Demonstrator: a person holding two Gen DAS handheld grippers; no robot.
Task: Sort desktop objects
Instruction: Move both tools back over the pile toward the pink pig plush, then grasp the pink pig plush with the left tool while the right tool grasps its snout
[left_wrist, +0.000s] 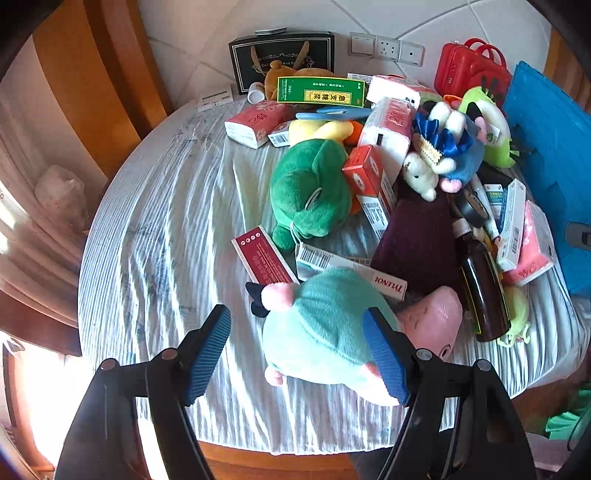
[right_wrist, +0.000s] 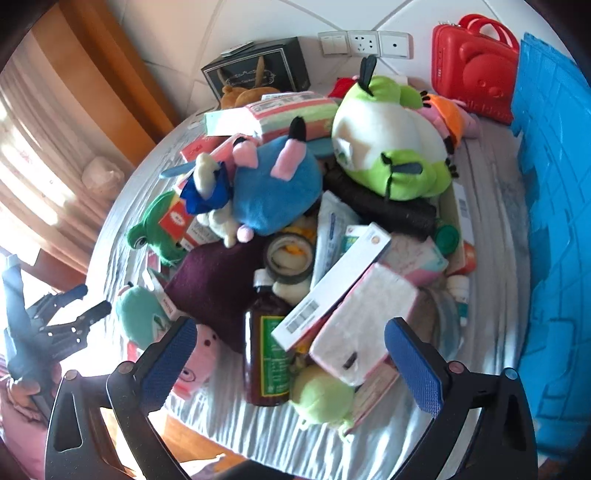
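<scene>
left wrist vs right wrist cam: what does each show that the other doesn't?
Left wrist only: green box with yellow label, Tylenol box, left gripper open from behind.
Right wrist only: green-and-white bird plush, tape roll, green cap, right gripper open.
Both: brown bottle, red case, teal-dressed pig plush, frog plush.

Left tongs (left_wrist: 297, 354) and right tongs (right_wrist: 303, 363), both agape.
</scene>
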